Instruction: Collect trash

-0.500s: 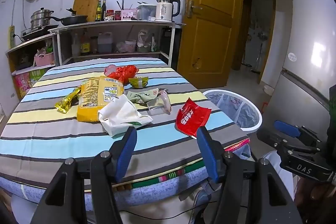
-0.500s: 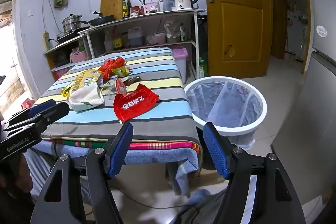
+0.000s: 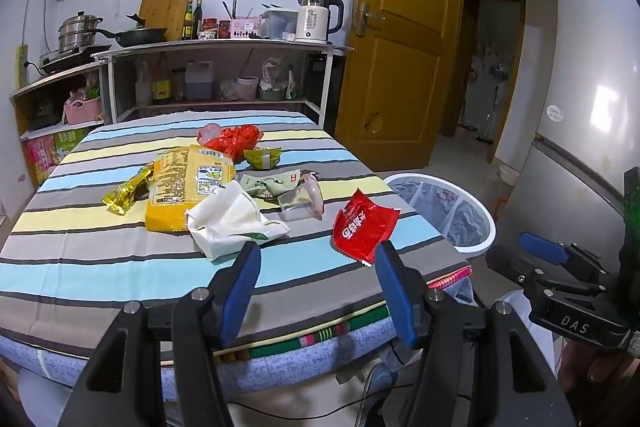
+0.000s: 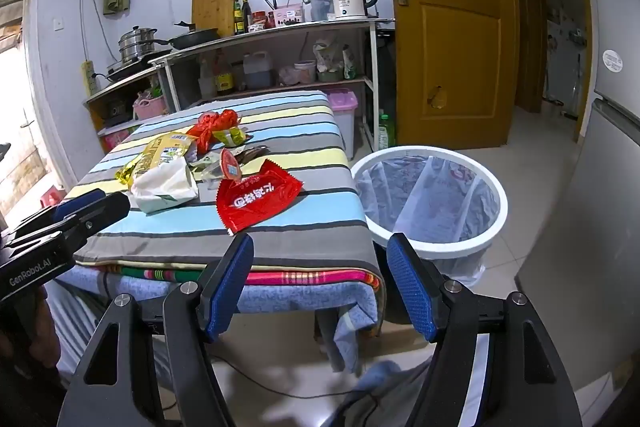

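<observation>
Both of your hand-held grippers are empty, jaws spread wide: left hand-held gripper (image 3: 316, 263), right hand-held gripper (image 4: 320, 259). The crinkled red foil snack wrapper (image 4: 256, 197) lies on the striped cloth-covered table (image 4: 312, 227), near its front-right corner, just ahead of both, its long axis running diagonally. Likely the right one is nearer. Only the right view looks down into the white mesh-lined bin (image 4: 432, 195); the left shows just its rim.
</observation>
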